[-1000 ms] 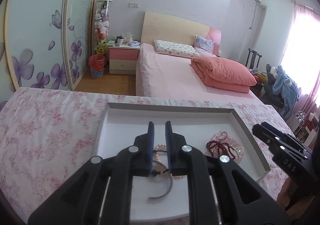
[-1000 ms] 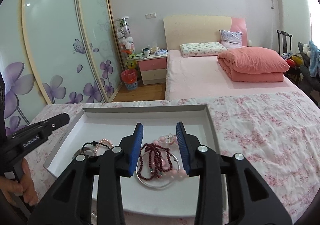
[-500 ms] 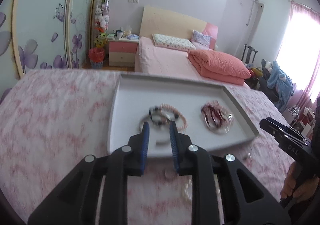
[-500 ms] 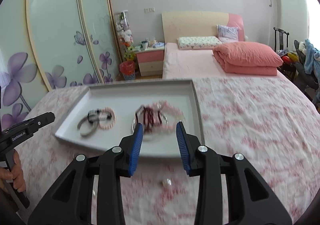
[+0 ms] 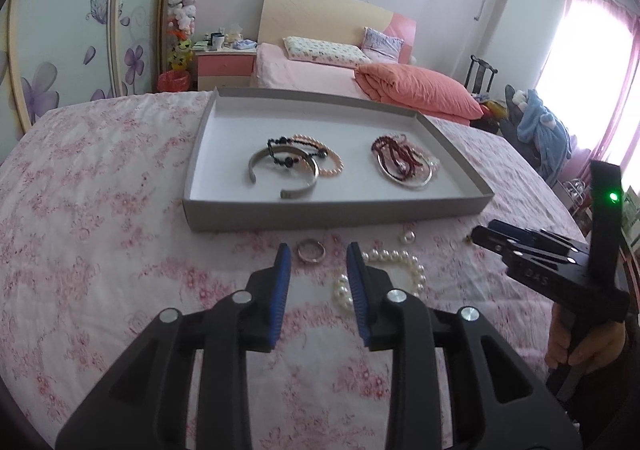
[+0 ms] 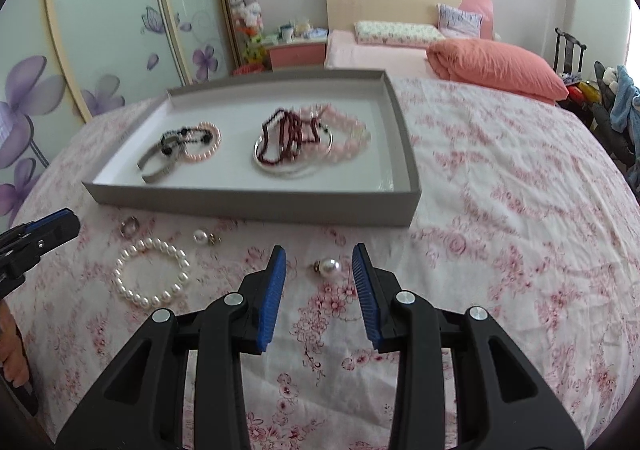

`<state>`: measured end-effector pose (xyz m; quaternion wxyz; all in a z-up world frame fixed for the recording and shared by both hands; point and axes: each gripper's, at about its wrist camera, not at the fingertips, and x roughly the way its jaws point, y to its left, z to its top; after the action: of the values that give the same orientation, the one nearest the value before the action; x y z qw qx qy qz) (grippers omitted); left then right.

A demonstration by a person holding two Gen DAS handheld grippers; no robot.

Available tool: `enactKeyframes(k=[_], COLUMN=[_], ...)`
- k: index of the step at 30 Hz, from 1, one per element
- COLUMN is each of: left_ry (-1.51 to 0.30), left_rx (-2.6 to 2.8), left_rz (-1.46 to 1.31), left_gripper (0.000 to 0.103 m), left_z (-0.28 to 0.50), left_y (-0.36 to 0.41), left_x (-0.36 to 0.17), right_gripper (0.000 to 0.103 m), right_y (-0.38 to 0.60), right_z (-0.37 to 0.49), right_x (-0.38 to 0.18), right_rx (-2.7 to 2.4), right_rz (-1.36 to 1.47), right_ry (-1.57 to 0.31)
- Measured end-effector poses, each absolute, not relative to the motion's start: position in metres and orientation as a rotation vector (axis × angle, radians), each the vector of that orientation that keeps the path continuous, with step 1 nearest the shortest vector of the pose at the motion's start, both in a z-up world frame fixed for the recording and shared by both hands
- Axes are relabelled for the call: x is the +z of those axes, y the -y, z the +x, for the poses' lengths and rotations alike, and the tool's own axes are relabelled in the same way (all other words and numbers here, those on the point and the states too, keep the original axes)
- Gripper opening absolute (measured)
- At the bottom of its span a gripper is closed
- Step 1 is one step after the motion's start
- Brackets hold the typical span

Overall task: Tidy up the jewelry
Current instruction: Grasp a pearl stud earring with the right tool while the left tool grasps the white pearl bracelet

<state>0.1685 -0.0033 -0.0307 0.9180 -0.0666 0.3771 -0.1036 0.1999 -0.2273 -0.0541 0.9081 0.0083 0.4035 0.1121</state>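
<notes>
A grey tray holds a silver cuff, a black bead string, a pink bead bracelet and a pile of dark red beads on a silver bangle. On the cloth in front lie a ring, a white pearl bracelet and two pearl earrings. My left gripper is open over the ring. My right gripper is open around one pearl earring, above it.
The table has a pink flowered cloth. Behind it stand a pink bed, a nightstand and floral sliding doors. A chair with clothes is at the right.
Both grippers have pulled back from over the tray to the cloth in front of it. The left gripper's jaws have widened. The loose ring, pearls and earrings have come into view.
</notes>
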Motion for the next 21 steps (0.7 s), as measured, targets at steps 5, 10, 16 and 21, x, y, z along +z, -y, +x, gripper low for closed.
enactKeyframes(k=[5,10,16,21], left_ry=[-0.809,-0.831,-0.855,-0.890], left_rx=[-0.229,-0.238,-0.254,-0.265], left_rz=[-0.128,-0.116,-0.111,-0.094], left_gripper=[0.030,0.030,0.030,0.030], left_z=[0.167,0.167,0.167,0.171], left_y=[0.009,0.014,0.019,0.026], left_x=[-0.039,-0.045,-0.050,-0.054], right_gripper=[0.032,0.024,0.014,0.014], right_y=[0.227,0.230,0.230,0.230], right_z=[0.204,0.207,0.208,0.207], right_x=[-0.061,-0.066,-0.066,-0.065], right_rx=[0.225,0.224,0.229,0.229], right_rz=[0.014,0.029,0.034,0.033], right_ry=[-0.862,-0.884,-0.888,-0.887])
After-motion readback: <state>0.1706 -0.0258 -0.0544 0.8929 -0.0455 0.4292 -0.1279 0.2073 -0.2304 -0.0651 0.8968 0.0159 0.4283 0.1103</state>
